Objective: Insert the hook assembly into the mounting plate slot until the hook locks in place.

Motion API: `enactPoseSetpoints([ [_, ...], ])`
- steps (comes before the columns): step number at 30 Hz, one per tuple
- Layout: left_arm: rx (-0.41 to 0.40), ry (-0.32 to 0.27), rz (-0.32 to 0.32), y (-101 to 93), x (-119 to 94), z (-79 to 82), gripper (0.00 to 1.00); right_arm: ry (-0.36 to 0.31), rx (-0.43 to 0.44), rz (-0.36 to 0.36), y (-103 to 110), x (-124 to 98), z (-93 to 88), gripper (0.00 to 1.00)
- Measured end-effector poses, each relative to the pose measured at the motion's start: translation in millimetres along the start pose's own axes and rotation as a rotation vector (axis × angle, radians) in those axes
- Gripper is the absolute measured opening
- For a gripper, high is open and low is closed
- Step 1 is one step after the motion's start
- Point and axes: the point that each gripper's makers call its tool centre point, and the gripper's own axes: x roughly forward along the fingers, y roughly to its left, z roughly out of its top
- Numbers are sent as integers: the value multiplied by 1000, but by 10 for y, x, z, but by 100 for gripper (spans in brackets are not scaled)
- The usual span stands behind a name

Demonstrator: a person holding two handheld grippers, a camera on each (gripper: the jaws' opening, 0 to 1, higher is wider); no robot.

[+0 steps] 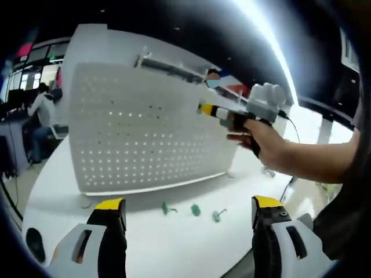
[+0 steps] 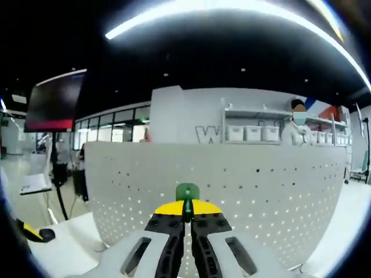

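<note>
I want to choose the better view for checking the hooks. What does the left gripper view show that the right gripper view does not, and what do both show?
Left gripper view alone: three green hooks lying on the white table in front of the board, the left gripper open, and a person's hand holding the right gripper up at the board.

Right gripper view alone: a green hook clamped in the shut gripper, close to the board; white bins on a shelf behind.

Both: the white perforated board, standing upright.

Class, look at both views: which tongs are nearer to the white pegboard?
Right. The right tongs hold a green hook up at the pegboard; the left tongs hang back above the table.
</note>
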Motion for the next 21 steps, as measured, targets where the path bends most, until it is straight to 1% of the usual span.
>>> enactPoseSetpoints([
  [2, -3, 2, 3, 11, 3, -5, 92, -9, 0, -6, -30, 66, 56, 0],
  [6, 0, -5, 6, 27, -5, 20, 93, -45, -8, -40, -141, 186, 181, 0],
  [8, 0, -2, 12, 49, -13, 16, 93, -51, -13, -57, -176, 232, 216, 0],
  [11, -1, 0, 26, 95, -39, 16, 92, -49, -7, -76, -206, 267, 218, 0],
  [14, -5, -1, 41, 157, -74, 8, 92, -43, -32, -87, -215, 302, 189, 0],
  [18, -12, 1, 52, 196, -81, -10, 92, -24, -15, -96, -230, 314, 148, 0],
  [21, -13, 0, 54, 195, -73, -4, 92, -15, -24, -111, -247, 332, 114, 0],
])
